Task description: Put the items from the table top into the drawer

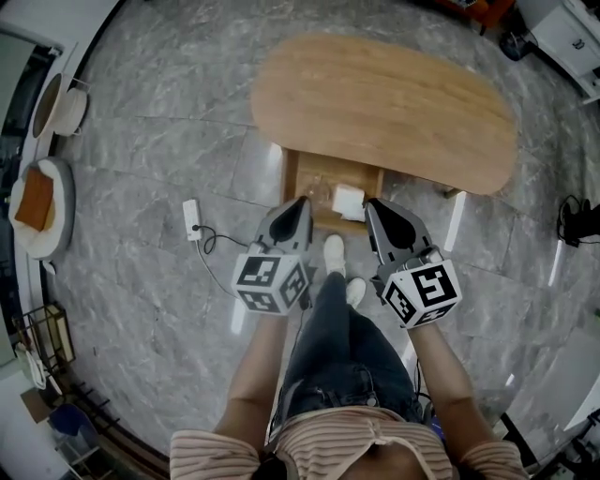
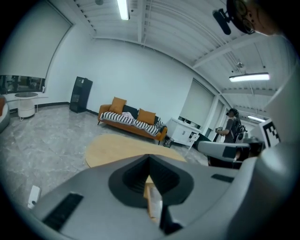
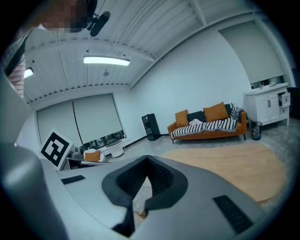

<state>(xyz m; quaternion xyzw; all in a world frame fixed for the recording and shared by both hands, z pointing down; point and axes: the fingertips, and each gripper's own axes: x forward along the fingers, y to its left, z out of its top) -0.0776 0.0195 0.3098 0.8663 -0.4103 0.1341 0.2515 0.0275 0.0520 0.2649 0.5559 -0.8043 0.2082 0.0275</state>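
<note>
Left hand-held gripper [image 1: 302,202] closed, over open drawer [image 1: 322,178]

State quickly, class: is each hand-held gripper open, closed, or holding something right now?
Left hand-held gripper: closed, holding nothing.
Right hand-held gripper: closed, holding nothing.

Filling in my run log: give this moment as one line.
table top bare | drawer open, white item inside | left gripper shut, empty | right gripper shut, empty

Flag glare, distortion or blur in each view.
Head view: heavy fisheye, dark corners, lamp streaks glaring on the floor. Left gripper view: ceiling light blown out, edges curved. Right gripper view: ceiling light blown out, mosaic patch top left.
</note>
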